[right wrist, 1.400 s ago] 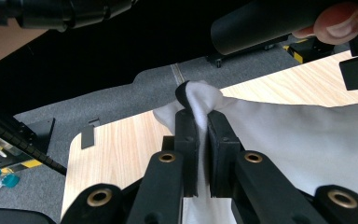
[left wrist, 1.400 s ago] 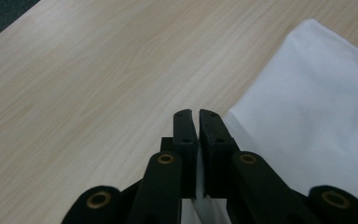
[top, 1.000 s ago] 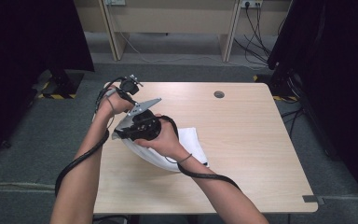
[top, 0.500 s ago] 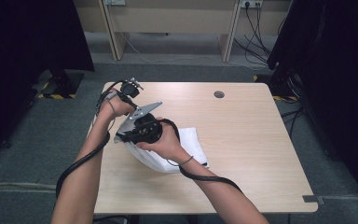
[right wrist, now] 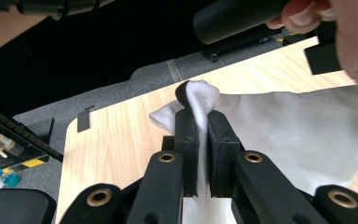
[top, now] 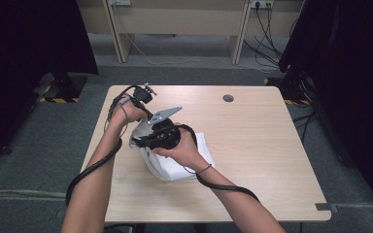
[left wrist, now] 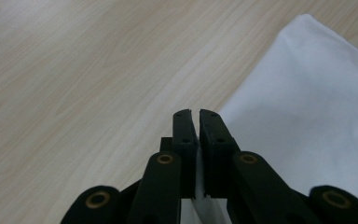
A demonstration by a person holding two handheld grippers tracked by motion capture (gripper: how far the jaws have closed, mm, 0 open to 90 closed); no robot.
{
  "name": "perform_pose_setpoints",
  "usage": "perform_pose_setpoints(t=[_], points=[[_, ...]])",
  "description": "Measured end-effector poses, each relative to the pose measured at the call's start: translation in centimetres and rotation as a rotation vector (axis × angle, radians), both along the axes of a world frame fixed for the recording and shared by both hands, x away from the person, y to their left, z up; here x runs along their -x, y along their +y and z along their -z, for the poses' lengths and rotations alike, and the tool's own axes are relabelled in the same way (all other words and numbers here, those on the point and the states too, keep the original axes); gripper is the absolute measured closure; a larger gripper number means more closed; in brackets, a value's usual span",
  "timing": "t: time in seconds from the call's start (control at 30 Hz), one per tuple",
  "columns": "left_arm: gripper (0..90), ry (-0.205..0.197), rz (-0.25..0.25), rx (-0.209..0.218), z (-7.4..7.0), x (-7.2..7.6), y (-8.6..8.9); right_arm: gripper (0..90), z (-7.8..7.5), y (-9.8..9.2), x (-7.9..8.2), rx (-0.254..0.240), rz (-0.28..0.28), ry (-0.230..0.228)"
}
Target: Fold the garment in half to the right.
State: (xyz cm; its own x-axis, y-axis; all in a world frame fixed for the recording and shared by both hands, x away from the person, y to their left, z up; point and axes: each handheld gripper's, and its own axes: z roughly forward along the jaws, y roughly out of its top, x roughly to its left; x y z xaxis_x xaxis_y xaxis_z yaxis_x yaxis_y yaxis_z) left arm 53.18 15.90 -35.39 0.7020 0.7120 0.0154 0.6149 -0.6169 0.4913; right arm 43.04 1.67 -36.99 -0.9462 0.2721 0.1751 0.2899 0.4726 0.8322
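High view: white cloth (top: pixel 182 160) lies on the counter (top: pixel 252 145) near its left edge, partly lifted. Right gripper (right wrist: pixel 198 116) is clenched on a bunched fold of the cloth, fabric poking out above its tips. Left gripper (left wrist: pixel 195 114) is clamped on a cloth edge, white fabric showing low between its pads; both grippers sit close together over the cloth's left end.

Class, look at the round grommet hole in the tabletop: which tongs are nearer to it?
Right. The right tongs sit over the white cloth, closer to the grommet hole; the left tongs lie further left.
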Motion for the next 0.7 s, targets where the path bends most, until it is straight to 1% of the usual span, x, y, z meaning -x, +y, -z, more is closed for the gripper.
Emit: perform_pose_setpoints(t=[0.03, 0.07, 0.1, 0.13, 0.17, 0.2, 0.27, 0.3, 0.43, 0.7], points=[[85.0, 0.000, 0.000, 0.000, 0.0, 0.0, 0.0, 85.0, 0.1, -0.5, 0.0, -0.003, 0.006, 0.001], [85.0, -0.004, 0.001, 0.007, -0.1, -0.1, -0.4, 85.0, 0.1, -0.5, 0.0, -0.003, 0.006, 0.001], [85.0, -0.004, 0.001, 0.007, -0.1, -0.1, -0.4, 85.0, 0.1, -0.5, 0.0, -0.003, 0.006, 0.001], [85.0, -0.004, -0.001, 0.012, -0.1, -0.2, -0.6, 85.0, -0.1, -1.1, 0.0, -0.004, 0.013, -0.002], [85.0, -0.004, -0.001, 0.012, -0.1, -0.2, -0.6, 85.0, -0.1, -1.1, 0.0, -0.004, 0.013, -0.002], [85.0, -0.004, -0.001, 0.012, -0.1, -0.2, -0.6, 85.0, -0.2, -1.7, -0.1, -0.004, 0.020, -0.002], [85.0, -0.004, 0.001, 0.017, 0.1, -0.3, -0.9, 85.0, -0.2, -1.7, -0.1, -0.004, 0.020, -0.002], [85.0, -0.004, 0.001, 0.017, 0.1, -0.3, -0.9, 85.0, -0.1, -2.3, -0.3, -0.004, 0.027, 0.002], [84.9, -0.003, 0.000, 0.025, 0.2, -0.5, -1.4, 85.0, 0.0, -2.6, -0.3, 0.000, 0.032, 0.004], [84.6, -0.008, 0.003, 0.035, 0.0, -0.5, -1.6, 84.9, 0.1, -3.1, -0.2, 0.003, 0.037, -0.001]])
